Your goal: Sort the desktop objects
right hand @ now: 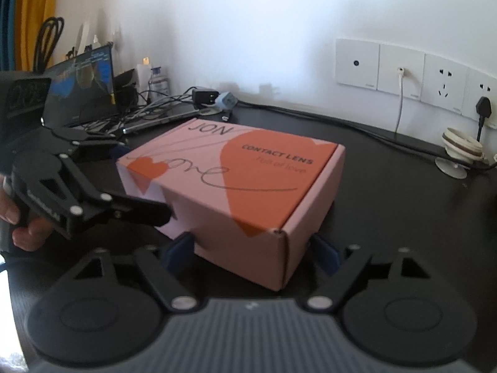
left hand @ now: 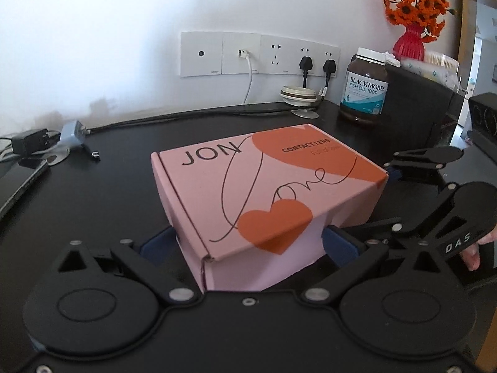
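Note:
A pink contact lens box [left hand: 264, 192] with orange hearts sits on the black desk [left hand: 108, 186]. My left gripper [left hand: 248, 245] straddles its near corner, with a blue pad against each side of it. It shows in the right wrist view [right hand: 77, 180] at the box's left end. My right gripper [right hand: 251, 251] straddles another corner of the same box [right hand: 236, 183], pads against its sides. It shows in the left wrist view [left hand: 388, 202] at the box's right end. The box's underside is hidden.
A fish oil bottle [left hand: 363, 88] and a red vase of orange flowers [left hand: 410, 15] stand at the back right. A wall socket strip [left hand: 257, 54] has cables plugged in. A charger [left hand: 73, 133], phone [left hand: 21, 183], laptop [right hand: 84, 87] and tangled cables [right hand: 133, 115] lie at the left.

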